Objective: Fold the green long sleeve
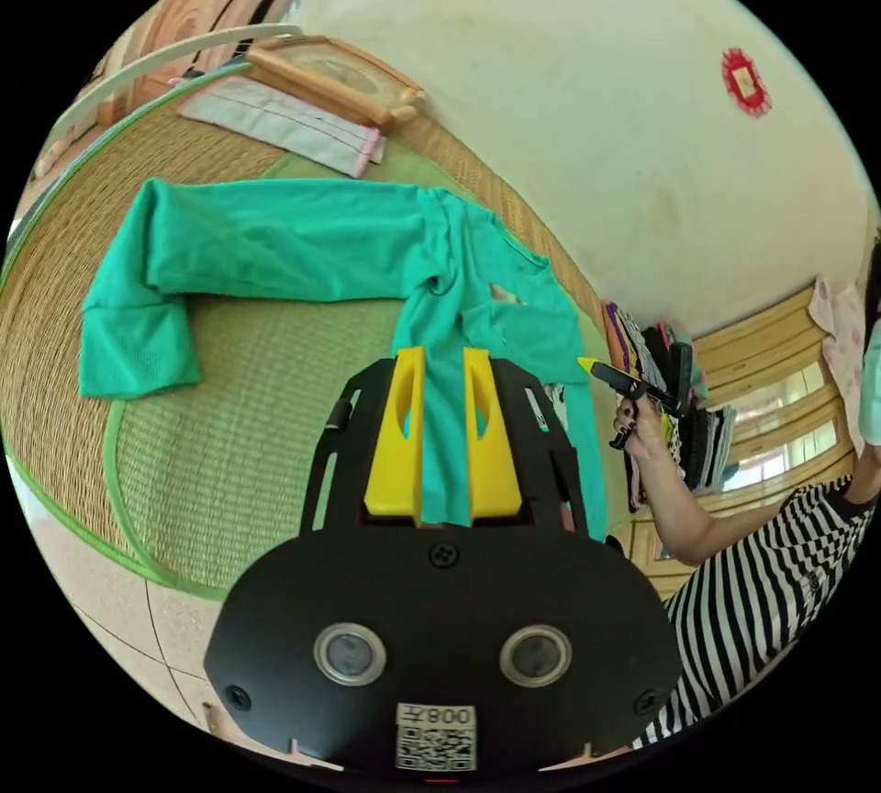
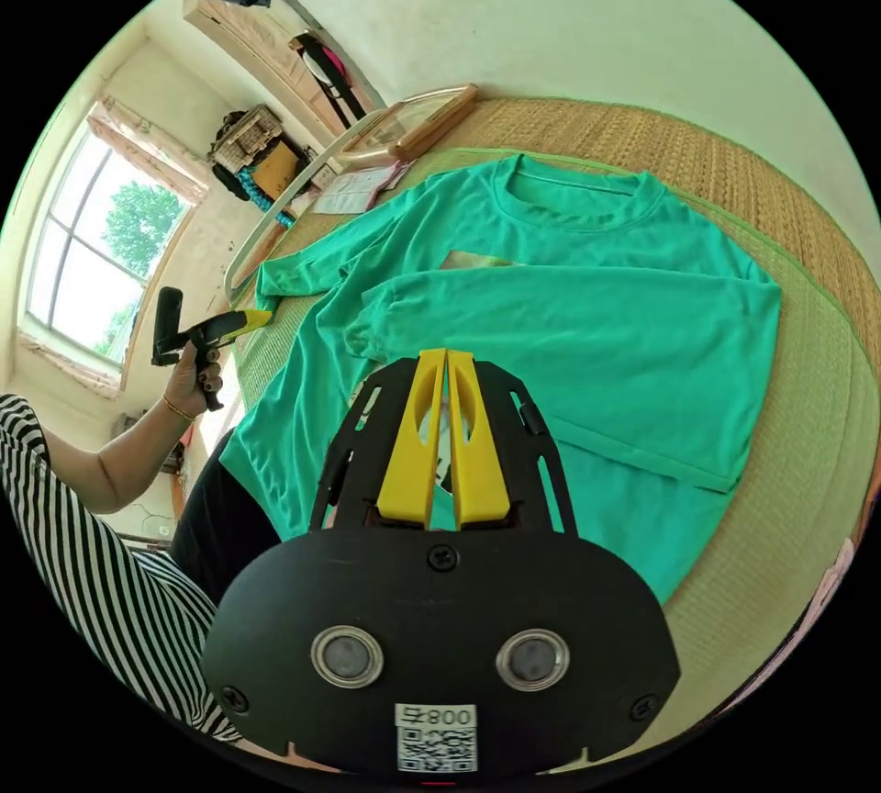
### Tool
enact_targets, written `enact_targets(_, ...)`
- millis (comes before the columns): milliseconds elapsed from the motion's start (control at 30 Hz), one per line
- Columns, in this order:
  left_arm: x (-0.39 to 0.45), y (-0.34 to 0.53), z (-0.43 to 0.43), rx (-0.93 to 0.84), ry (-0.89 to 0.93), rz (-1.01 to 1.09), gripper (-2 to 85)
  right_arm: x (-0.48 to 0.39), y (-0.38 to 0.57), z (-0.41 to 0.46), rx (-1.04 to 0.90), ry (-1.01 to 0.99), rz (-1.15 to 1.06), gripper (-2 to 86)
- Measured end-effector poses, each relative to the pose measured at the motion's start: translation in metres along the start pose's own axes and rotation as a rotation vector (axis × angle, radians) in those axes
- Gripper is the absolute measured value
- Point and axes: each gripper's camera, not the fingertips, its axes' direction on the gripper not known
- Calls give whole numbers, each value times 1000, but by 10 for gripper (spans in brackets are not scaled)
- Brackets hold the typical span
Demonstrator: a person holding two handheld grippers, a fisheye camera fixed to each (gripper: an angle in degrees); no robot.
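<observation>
The left tool (image 1: 444,362) stands open, its jaws apart above green cloth and gripping nothing. The right tool (image 2: 447,360) has its jaws nearly together, empty, over the shirt (image 2: 587,316). The shirt lies flat on a woven mat (image 2: 808,343), one sleeve (image 2: 551,320) folded across its chest. Beyond, a wooden frame (image 2: 413,121) leans at the wall.
</observation>
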Motion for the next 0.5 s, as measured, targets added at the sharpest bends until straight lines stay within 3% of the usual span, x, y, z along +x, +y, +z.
enact_targets(167,-87,60,-116,200,-112,-286,107,-90,-55,47,-92,-113,-183,7)
enact_targets(500,-176,98,-195,292,-67,-491,90,-237,-134,111,-199,-96,-432,41)
